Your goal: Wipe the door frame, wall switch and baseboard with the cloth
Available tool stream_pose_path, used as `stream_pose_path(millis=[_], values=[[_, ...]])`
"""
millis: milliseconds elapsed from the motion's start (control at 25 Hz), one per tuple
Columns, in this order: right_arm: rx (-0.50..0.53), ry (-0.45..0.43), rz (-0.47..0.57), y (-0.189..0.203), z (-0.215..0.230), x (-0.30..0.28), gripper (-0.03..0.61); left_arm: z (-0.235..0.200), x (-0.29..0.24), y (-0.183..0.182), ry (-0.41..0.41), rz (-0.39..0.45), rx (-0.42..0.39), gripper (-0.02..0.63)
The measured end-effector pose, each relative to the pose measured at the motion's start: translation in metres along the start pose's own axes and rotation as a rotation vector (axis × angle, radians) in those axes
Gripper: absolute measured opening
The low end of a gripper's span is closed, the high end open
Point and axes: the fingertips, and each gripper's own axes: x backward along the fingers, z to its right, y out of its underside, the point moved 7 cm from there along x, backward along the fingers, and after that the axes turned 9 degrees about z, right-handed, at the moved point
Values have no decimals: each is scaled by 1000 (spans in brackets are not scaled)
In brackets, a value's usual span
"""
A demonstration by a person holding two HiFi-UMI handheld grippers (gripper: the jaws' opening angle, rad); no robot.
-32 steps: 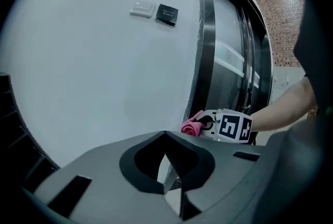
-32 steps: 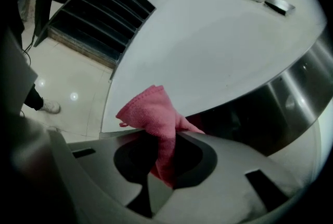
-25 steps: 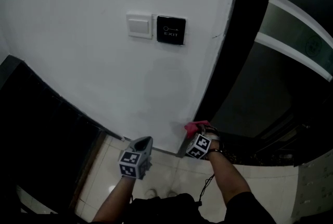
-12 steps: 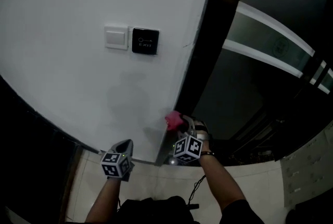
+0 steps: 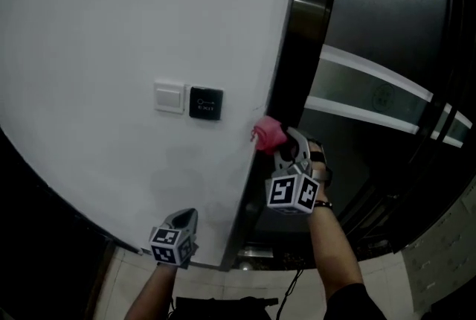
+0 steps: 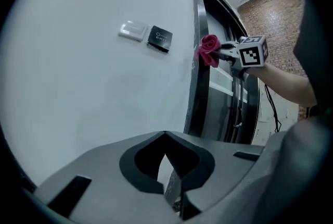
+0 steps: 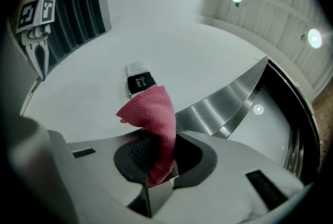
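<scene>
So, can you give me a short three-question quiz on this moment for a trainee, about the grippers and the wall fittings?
1. Pick one: the right gripper is shut on A) a pink cloth, B) a sponge, C) nothing.
2. Fill in: in the head view the black exit button sits directly to the ___ of the white wall switch.
3. True or false: the pink cloth is pressed on the white wall switch.
Key: 1 A. 2 right. 3 false; it is over by the door frame, apart from the switch.
</scene>
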Motion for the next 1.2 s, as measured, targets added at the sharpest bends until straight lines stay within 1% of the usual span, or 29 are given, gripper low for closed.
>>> stream_pose_path(millis=[80,160,320,480,640,840,1040,1200], values=[[7,39,-13,-3,23,-9,60,0,1,-1,2,7,10,-8],[27,57,-27,0,28,-16,60,1,2,0,2,-5,14,-8],[117,111,-11,4,13,-16,58,-1,5,9,-2,-33,15,-8],[154,127,5,9,-6,-14,58,-4,9,17,-13,-63,22,-8],[143,127,25,14,-19,-10,58,-6,12,22,-26,-77,24,-8],[124,109,20,18,-27,-7,58,-6,12,22,-31,-79,24,-8],[115,69,4,21,-40,-3,58,-2,12,20,-22,-65,25,-8],[109,24,-18,27,-54,1,58,6,14,19,-17,-72,16,-8]])
